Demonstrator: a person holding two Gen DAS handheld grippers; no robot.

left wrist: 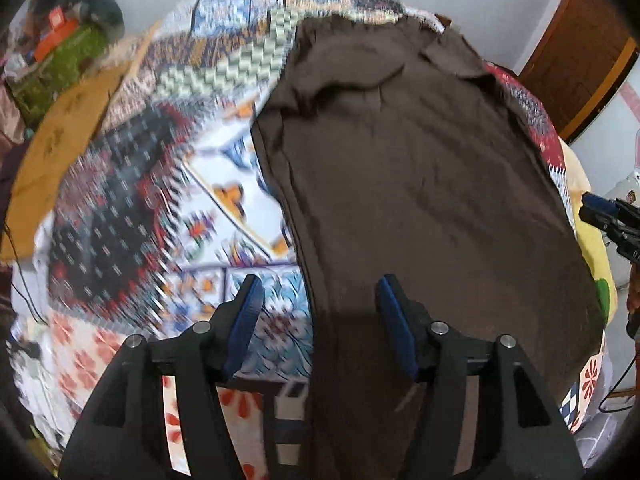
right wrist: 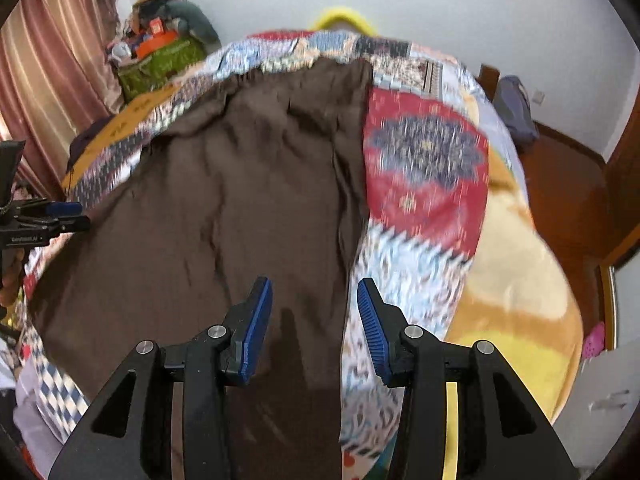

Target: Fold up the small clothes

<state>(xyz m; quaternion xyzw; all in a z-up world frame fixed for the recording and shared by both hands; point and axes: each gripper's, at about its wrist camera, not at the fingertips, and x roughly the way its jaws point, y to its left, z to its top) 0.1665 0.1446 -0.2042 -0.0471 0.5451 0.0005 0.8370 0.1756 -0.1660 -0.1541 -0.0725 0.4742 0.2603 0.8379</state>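
A dark brown garment [left wrist: 420, 180] [right wrist: 240, 200] lies spread flat on a patchwork quilt [left wrist: 180, 160] [right wrist: 424, 168] covering a bed. My left gripper [left wrist: 319, 286] hovers over the garment's near left edge, open, with nothing pinched between its blue pads [left wrist: 244, 320]. Over the near right edge, my right gripper [right wrist: 314, 286] is also open and holds nothing. Each gripper shows at the rim of the other's view: the right gripper [left wrist: 608, 216] at the far right, the left gripper [right wrist: 60, 216] at the far left. Both views are motion-blurred.
A yellow and cream blanket [right wrist: 512, 280] lies beside the quilt on the right. Bags and clutter [right wrist: 160, 52] pile up at the bed's far left corner by a pink curtain [right wrist: 48, 80]. Wooden floor [right wrist: 560, 184] and a wooden door [left wrist: 580, 48] lie to the right.
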